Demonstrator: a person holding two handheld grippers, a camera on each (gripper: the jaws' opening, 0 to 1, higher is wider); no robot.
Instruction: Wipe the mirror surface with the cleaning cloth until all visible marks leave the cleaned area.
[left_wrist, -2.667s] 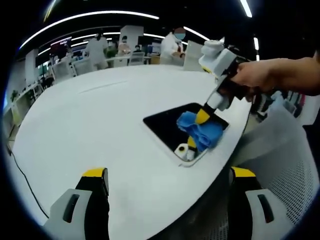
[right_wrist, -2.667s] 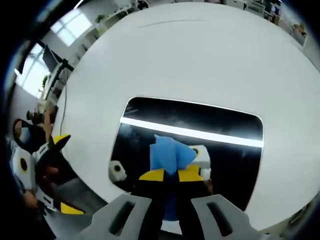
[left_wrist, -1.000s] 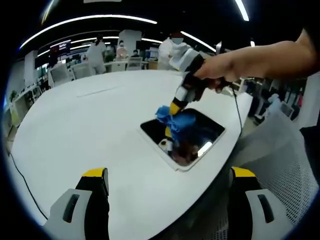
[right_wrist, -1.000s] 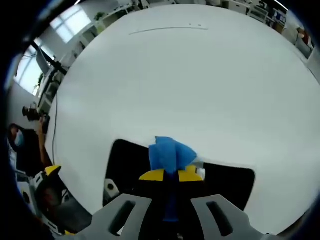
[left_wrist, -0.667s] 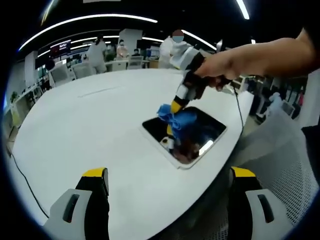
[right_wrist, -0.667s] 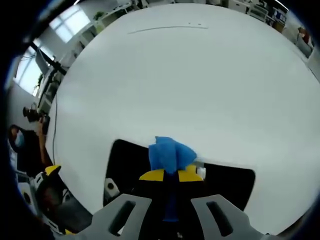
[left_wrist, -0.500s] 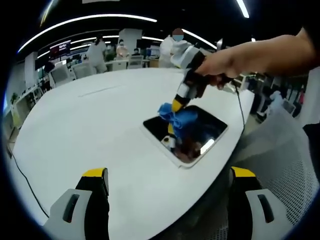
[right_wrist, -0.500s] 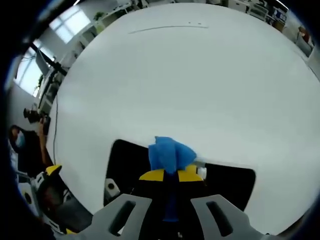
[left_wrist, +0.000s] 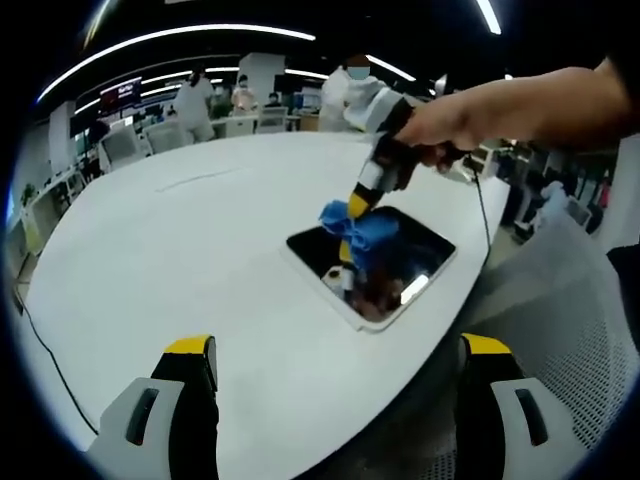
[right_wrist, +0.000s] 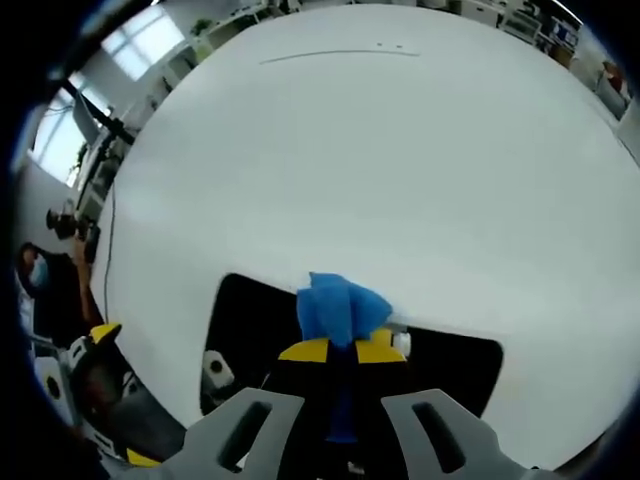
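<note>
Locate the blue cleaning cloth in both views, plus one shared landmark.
Left gripper view: blue cleaning cloth sits right of centre, clamped by the right gripper on the far part of the mirror.
Right gripper view: the cloth sticks up bottom centre from between that view's own yellow-tipped jaws.
Shared landmark: the dark rectangular mirror on the white table.

Left gripper (left_wrist: 340, 400): pale grey jaws, yellow tips, dark slot in each. Right gripper (right_wrist: 340, 352): same grey jaws, yellow tips; white-and-black body. Bare forearm (left_wrist: 540, 100).
</note>
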